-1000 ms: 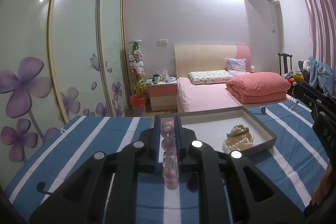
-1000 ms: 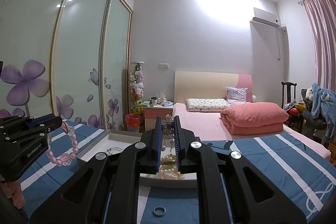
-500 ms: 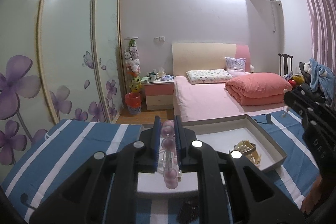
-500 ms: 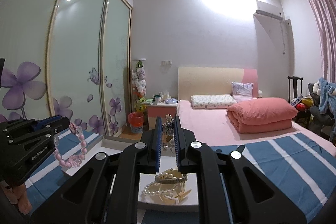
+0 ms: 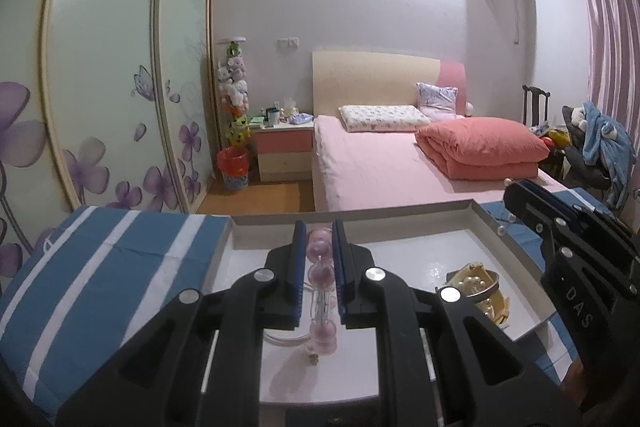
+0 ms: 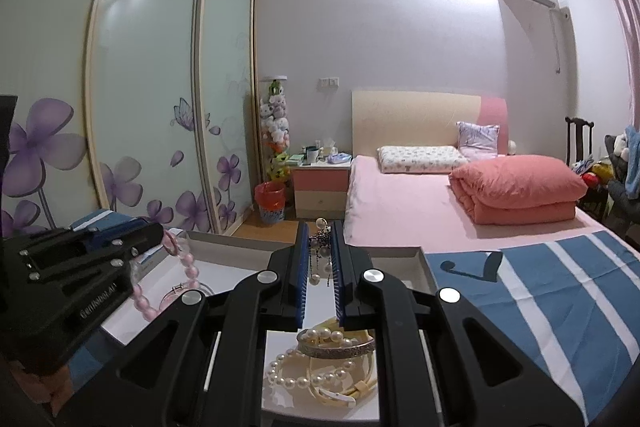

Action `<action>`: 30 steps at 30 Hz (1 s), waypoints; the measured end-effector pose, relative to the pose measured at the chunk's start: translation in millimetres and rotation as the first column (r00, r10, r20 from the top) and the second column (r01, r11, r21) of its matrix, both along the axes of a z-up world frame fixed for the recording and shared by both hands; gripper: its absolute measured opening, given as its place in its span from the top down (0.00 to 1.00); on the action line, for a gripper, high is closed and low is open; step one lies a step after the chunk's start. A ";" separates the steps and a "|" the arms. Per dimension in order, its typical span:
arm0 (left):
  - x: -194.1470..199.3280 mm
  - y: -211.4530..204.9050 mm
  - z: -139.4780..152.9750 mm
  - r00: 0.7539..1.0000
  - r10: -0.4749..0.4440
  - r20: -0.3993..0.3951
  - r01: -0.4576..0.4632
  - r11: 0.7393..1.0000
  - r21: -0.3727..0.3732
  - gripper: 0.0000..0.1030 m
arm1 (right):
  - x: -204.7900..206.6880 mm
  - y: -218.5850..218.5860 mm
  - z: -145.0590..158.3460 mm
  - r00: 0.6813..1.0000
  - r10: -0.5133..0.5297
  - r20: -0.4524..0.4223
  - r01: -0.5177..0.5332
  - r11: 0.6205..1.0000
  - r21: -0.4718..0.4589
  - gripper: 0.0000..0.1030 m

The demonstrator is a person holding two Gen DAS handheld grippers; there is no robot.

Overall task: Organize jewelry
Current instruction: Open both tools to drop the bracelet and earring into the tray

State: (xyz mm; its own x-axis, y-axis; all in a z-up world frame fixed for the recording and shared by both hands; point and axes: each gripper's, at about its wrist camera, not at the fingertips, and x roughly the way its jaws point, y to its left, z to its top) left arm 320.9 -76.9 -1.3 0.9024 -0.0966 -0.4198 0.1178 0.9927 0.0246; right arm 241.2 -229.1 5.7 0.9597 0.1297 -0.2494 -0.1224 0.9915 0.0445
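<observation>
Left gripper [image 5: 318,247]: jaws closed on a pink bead bracelet [image 5: 320,271], which is held hanging above the left part of the white tray [image 5: 404,217]. Right gripper [image 6: 320,247]: jaws closed on a dark pearl-studded chain [image 6: 320,251], held above the tray's right part. Pearl strands and a silver bangle [image 6: 336,347] are piled inside the tray, beneath the right gripper.

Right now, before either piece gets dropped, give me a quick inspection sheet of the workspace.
Surface: blue-and-white striped cloth.
Job's things: white tray holding pearl strand and silver bangle.
Clutter: nothing seen.
Grippers: left gripper shut on pink bead bracelet; right gripper shut on dark beaded piece; both over the tray.
Cables: nothing seen.
Surroundings: pink bed, floral wardrobe doors.
</observation>
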 end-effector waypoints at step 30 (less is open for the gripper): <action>-50.9 58.4 -3.7 0.993 -0.044 -0.109 0.037 0.997 -0.064 0.63 | -49.3 -9.3 14.4 0.999 0.012 -0.034 -0.012 1.000 0.015 0.57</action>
State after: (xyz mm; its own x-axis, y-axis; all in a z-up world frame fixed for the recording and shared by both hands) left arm 270.0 -18.6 -5.0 0.8459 -0.1613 -0.5084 0.1568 0.9863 -0.0519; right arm 191.9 -238.4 20.1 0.9490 0.1449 -0.2800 -0.1322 0.9892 0.0637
